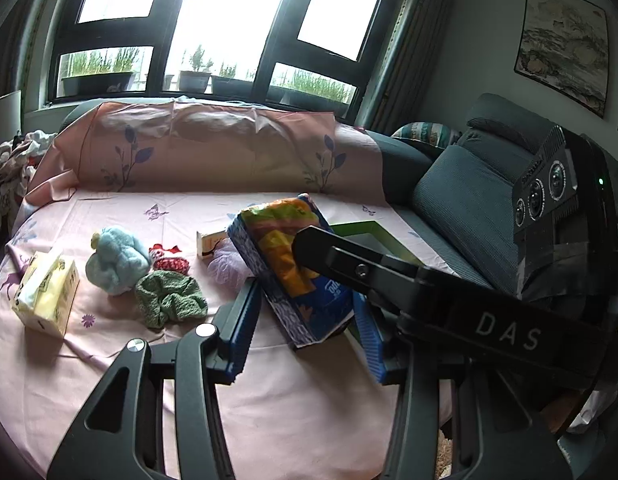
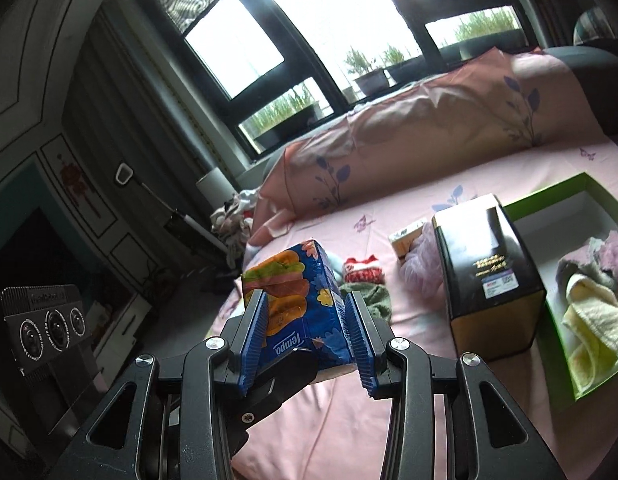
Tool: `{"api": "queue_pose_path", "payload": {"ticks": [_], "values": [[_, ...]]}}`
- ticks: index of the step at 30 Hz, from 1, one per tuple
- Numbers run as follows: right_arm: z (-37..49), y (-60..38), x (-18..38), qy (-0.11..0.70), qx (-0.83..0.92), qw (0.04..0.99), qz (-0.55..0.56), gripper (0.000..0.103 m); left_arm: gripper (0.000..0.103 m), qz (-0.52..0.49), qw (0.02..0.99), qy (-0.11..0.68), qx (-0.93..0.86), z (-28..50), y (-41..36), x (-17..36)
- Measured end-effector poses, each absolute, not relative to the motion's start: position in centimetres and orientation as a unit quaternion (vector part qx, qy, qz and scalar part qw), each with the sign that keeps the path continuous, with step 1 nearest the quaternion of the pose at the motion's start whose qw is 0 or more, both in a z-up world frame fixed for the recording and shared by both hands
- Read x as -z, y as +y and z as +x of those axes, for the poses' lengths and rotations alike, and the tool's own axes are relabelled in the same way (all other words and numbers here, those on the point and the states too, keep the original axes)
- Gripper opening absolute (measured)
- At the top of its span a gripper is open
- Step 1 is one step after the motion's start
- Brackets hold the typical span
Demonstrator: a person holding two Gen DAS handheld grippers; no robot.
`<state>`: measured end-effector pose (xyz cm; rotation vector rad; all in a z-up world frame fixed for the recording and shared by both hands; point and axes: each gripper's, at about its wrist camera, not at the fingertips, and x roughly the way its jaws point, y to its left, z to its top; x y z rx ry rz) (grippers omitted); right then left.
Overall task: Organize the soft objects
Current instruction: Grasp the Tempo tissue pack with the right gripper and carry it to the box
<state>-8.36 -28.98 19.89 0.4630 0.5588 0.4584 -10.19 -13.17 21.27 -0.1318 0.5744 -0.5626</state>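
Both tools, left and right, clamp the tissue pack between them.

Open pink bed sheet directly beneath and behind both tools. Ahead-left of the left tool: green knit, blue plush and yellow tissue pack crowding the way. Right of the right tool: black-and-gold box standing just beside the green tray, blocking a straight sideways path.
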Motion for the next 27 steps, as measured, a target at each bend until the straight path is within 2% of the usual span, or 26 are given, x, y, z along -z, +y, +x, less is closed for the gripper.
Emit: {"api": "queue_pose_path", "payload": {"ticks": [11, 27], "values": [[-9.8, -36.4, -22.4, 0.196, -0.162, 0.935, 0.247, 0.042, 0.046, -0.01, 0.908, 0.239, 0.343, -9.0, -20.9, -24.3], [-10.8, -47.8, -17.0, 0.179, -0.065, 0.916, 0.353, 0.042, 0.046, 0.07, 0.859, 0.283, 0.421, -7.2, -33.0, -21.4]]}}
